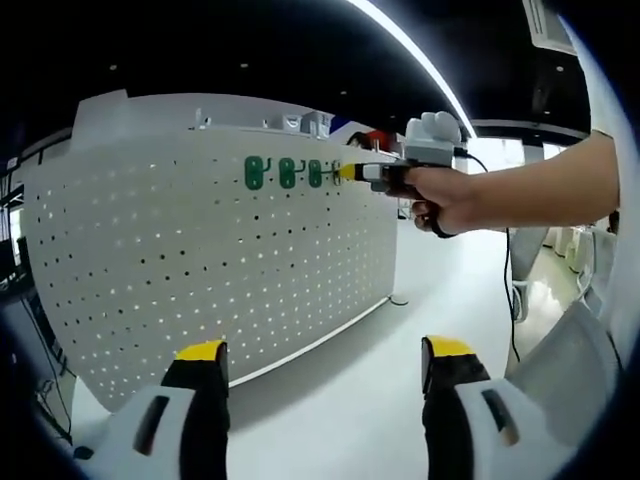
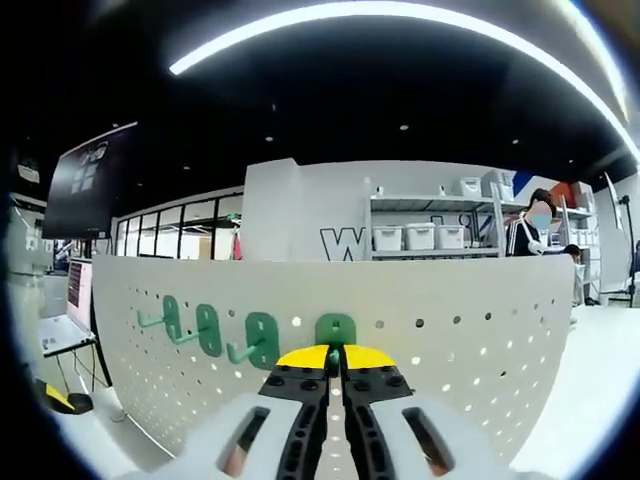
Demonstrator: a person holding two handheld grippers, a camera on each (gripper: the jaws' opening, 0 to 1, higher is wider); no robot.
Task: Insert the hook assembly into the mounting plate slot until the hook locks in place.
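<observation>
A white perforated mounting plate [image 1: 200, 250] stands upright on the table. Along its top row sit three green hooks [image 1: 287, 172], and a fourth green hook [image 2: 336, 328] is against the plate right at my right gripper's tips. My right gripper [image 2: 334, 358] is shut on this fourth hook, its yellow tips pressed together around the hook's stem. In the left gripper view a hand holds that right gripper [image 1: 352, 172] at the plate's upper right. My left gripper [image 1: 325, 350] stands open low in front of the plate, with nothing between its jaws.
The plate [image 2: 450, 340] rests on a white table [image 1: 420, 300]. Behind it stand a shelf with white bins [image 2: 420, 237] and a person [image 2: 530, 235]. A dark monitor [image 2: 90, 180] and a laptop [image 2: 65, 330] are at the left. A cable [image 1: 508, 290] hangs from the right gripper.
</observation>
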